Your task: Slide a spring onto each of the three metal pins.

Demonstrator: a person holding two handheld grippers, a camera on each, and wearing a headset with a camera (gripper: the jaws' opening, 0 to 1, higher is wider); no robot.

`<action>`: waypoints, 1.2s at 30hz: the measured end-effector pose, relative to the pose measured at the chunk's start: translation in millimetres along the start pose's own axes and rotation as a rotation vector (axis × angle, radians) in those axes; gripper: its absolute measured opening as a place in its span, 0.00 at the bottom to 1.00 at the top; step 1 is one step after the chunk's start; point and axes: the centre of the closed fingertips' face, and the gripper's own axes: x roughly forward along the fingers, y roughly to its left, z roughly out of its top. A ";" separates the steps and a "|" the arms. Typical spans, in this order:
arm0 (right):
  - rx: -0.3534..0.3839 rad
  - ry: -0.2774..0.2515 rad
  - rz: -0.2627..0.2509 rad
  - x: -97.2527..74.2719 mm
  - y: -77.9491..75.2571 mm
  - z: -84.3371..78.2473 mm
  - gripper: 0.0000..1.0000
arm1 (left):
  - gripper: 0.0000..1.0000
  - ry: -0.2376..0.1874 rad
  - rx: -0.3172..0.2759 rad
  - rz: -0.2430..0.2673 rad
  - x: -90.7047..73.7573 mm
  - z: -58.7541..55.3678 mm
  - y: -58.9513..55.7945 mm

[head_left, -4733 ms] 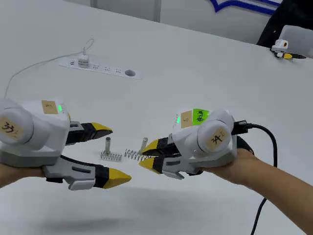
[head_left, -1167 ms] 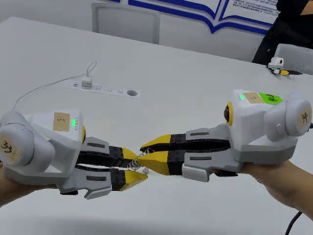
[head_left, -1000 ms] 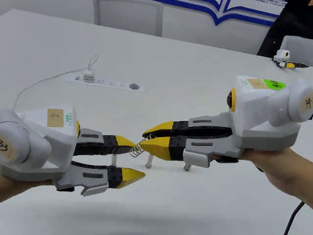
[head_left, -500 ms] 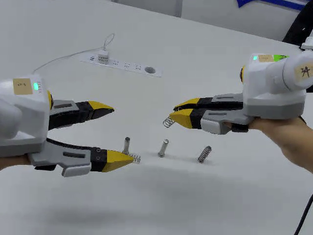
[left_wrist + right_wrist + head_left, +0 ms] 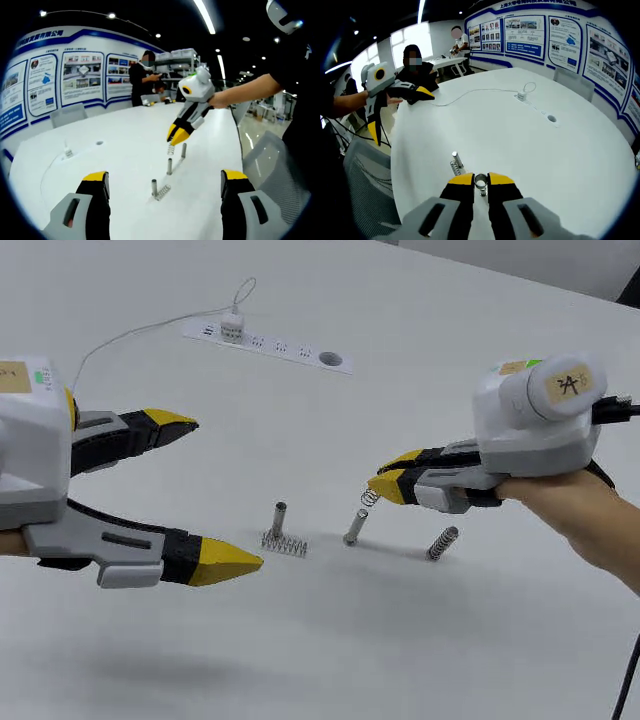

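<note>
1. The small coiled steel spring (image 5: 368,497) is pinched in the closed tips of the right tool (image 5: 378,483). It hangs just above the bare middle metal pin (image 5: 355,527) and is not on it yet.
2. Change: about a second ago both tools met on that spring. The left tool (image 5: 228,492) has since let go. Its jaws are spread wide, it holds nothing, and it has pulled back to the left. The right tool now carries the spring alone and has come down toward the pin. My read: handover done, threading is next.
3. Pins: three.
   - The left pin (image 5: 279,515) is upright and bare.
   - The middle one is bare and leans slightly.
   - The right pin (image 5: 441,542) already wears a spring.
4. Springs: three.
   - One is on the right pin.
   - One is in the right tool.
   - One loose spring (image 5: 284,542) lies on the white bench (image 5: 330,640) at the left pin's foot.
5. Progress: one of three done, the second in hand, the third waiting.
6. Further out, a white power strip (image 5: 265,338) with a plugged cable sits well apart from the work.
</note>
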 end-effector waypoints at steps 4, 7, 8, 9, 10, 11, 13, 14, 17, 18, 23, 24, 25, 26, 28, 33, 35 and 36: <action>-0.044 0.046 -0.008 6.6 -1.2 -9.5 0.10 | 0.94 0.011 -0.004 -0.002 2.5 -2.9 -1.5; -0.041 0.051 -0.001 11.8 -0.9 -12.5 0.10 | 0.93 0.004 -0.034 -0.001 5.7 -3.0 -3.5; -0.041 0.053 -0.003 13.1 -1.2 -13.4 0.10 | 0.94 0.002 -0.036 -0.003 6.6 -3.2 -4.2; -0.047 0.058 -0.009 15.0 -2.6 -15.1 0.10 | 0.94 0.001 -0.041 -0.006 8.2 -2.8 -6.0; -0.051 0.062 -0.012 16.0 -3.2 -16.2 0.10 | 0.94 0.000 -0.042 -0.010 8.9 -2.5 -7.5; -0.033 0.041 -0.006 16.5 -2.7 -12.7 0.10 | 0.94 0.000 -0.041 -0.015 9.8 -2.4 -9.4; -0.018 0.054 -0.007 18.3 -4.4 -14.8 0.10 | 0.94 0.007 -0.042 -0.021 10.6 -3.4 -11.0; -0.036 0.078 -0.020 19.5 -6.3 -19.7 0.10 | 0.94 0.011 -0.042 -0.025 10.4 -4.4 -11.5; -0.036 0.084 -0.013 23.4 -3.3 -23.4 0.10 | 0.93 0.016 -0.045 -0.029 9.9 -5.6 -12.9; -0.033 0.088 -0.015 24.5 -3.7 -24.1 0.10 | 0.93 0.018 -0.046 -0.031 9.8 -6.1 -13.2; -0.040 0.118 -0.016 33.2 -3.0 -33.0 0.10 | 0.93 0.038 -0.049 -0.031 9.2 -12.1 -13.0; -0.046 0.126 -0.013 35.9 -2.3 -35.2 0.10 | 0.93 0.038 -0.051 -0.032 9.3 -12.3 -13.5; -0.048 0.133 -0.009 38.0 -1.2 -36.8 0.10 | 0.93 0.038 -0.052 -0.033 9.3 -12.3 -13.8; -0.050 0.140 -0.008 40.5 -0.3 -38.6 0.10 | 0.93 0.037 -0.052 -0.034 9.3 -12.5 -13.9; -0.052 0.151 -0.004 43.2 0.5 -41.2 0.10 | 0.93 0.039 -0.052 -0.033 9.3 -12.7 -13.7; -0.066 0.183 -0.003 49.0 3.1 -48.3 0.10 | 0.92 0.039 -0.061 -0.027 8.3 -15.4 -11.6; -0.066 0.194 -0.004 50.0 3.3 -50.5 0.10 | 0.92 0.047 -0.062 -0.025 7.5 -18.1 -10.8; -0.067 0.199 -0.003 50.1 3.6 -51.6 0.10 | 0.92 0.051 -0.062 -0.025 7.1 -19.2 -10.6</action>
